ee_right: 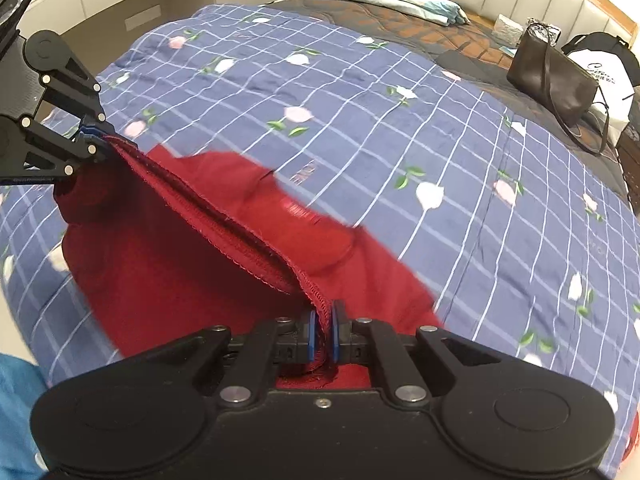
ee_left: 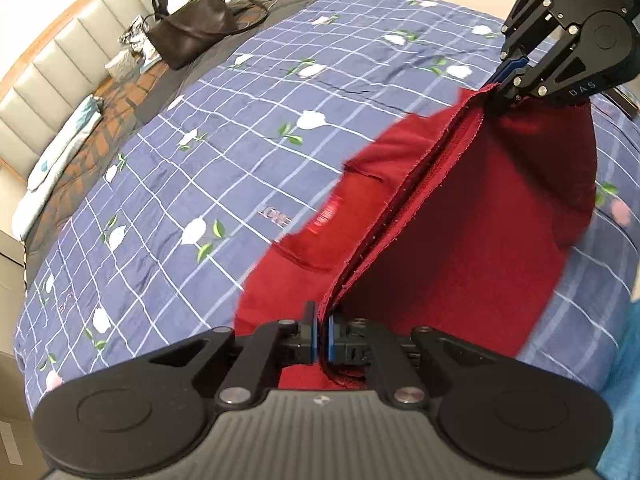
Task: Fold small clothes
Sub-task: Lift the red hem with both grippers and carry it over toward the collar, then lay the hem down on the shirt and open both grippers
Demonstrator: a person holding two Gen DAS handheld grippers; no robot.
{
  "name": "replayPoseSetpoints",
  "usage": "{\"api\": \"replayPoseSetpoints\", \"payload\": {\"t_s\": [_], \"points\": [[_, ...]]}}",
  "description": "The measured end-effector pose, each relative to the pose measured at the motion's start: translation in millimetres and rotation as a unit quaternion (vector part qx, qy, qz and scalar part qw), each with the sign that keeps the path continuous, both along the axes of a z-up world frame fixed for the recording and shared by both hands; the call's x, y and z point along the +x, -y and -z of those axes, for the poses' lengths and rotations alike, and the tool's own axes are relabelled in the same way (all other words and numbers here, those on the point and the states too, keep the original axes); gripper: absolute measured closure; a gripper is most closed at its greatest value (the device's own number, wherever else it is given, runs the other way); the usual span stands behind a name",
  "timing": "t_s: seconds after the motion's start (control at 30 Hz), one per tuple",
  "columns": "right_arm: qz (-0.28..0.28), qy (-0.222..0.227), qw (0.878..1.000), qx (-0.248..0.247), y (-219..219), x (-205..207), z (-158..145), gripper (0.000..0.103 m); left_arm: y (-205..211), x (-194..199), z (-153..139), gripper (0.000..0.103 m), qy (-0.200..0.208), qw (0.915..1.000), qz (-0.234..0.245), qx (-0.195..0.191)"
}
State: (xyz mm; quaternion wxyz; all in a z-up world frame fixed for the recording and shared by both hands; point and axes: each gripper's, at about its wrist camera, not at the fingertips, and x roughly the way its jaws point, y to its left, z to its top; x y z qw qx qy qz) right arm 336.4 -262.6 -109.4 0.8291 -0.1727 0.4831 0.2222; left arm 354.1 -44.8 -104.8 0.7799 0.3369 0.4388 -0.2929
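Red garment (ee_left: 480, 216) hem stretched taut, both grippers clamped

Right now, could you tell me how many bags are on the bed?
2: a dark brown handbag near the headboard, and a black-and-white bag just behind it. Others may be hidden.

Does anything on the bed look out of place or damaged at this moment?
Nothing looks damaged. The red garment is held up by one edge between the left gripper and the right gripper, both shut on it. A brown handbag lies near the headboard, away from the folding.
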Motion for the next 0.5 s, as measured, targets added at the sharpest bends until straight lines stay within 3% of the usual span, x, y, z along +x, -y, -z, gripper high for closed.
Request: {"api": "replayPoseSetpoints", "payload": {"t_s": [0.2, 0.5], "points": [[0.014, -0.025, 0.999, 0.015, 7.1, 60.9, 21.5, 0.095, 3.8, 68.4, 24.2, 0.099, -0.037, 0.9984, -0.042, -0.001], [0.02, -0.061, 0.998, 0.018, 1.7, 107.7, 57.9, 0.091, -8.0, 114.9, 58.5, 0.095, -0.094, 0.9881, -0.121, -0.014]]}}
